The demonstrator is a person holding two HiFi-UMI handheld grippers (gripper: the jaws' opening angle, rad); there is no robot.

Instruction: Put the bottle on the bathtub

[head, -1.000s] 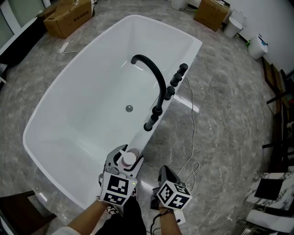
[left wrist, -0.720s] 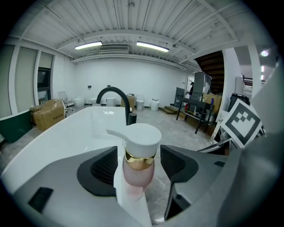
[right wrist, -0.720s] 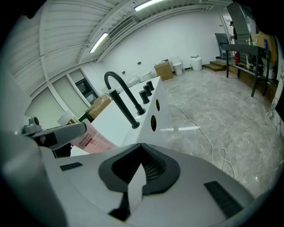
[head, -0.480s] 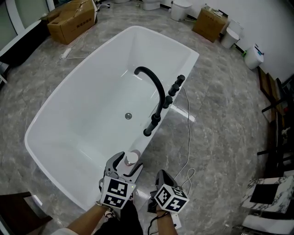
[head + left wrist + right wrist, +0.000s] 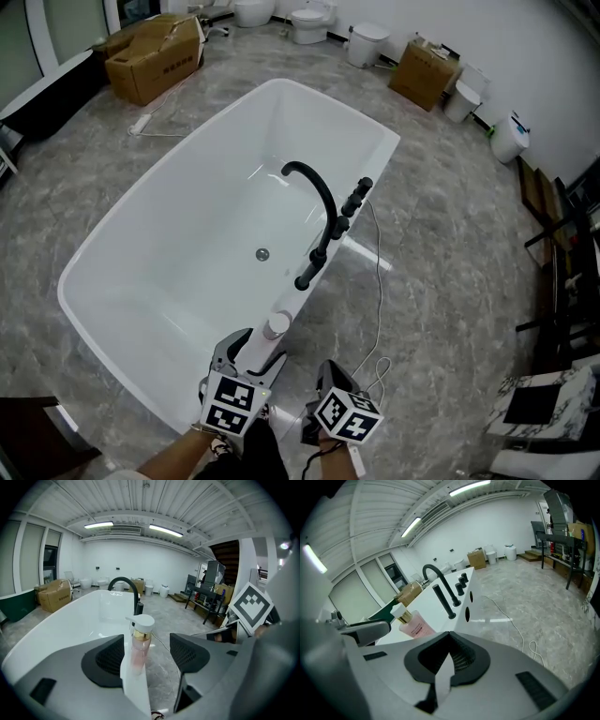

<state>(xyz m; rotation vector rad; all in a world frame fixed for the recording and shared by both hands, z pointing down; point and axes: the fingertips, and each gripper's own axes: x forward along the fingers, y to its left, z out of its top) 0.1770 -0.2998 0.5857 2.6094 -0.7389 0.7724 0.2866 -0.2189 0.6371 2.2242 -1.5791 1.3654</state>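
Note:
The pink bottle (image 5: pixel 277 325) with a white pump cap stands upright on the near rim of the white bathtub (image 5: pixel 380 161). My left gripper (image 5: pixel 247 350) sits just behind it. Its jaws have just been opening and now stand wide. In the left gripper view the bottle (image 5: pixel 140 644) shows in the gap between the dark pads (image 5: pixel 105 660), and neither pad touches it. My right gripper (image 5: pixel 325 377) hangs to the right over the floor, jaws closed together on nothing. In the right gripper view the bottle (image 5: pixel 415 626) stands to the left of those jaws.
A black arched faucet (image 5: pixel 319 202) and black knobs (image 5: pixel 354 197) stand on the same rim, farther along. A white cable (image 5: pixel 380 281) trails on the grey marble floor. Cardboard boxes (image 5: pixel 155 56) and toilets (image 5: pixel 309 21) line the far wall; dark shelving (image 5: pixel 562 234) stands at the right.
My left jaws have spread apart and drawn back from the bottle, which stays standing on the rim. Both grippers sit slightly lower in the picture than before.

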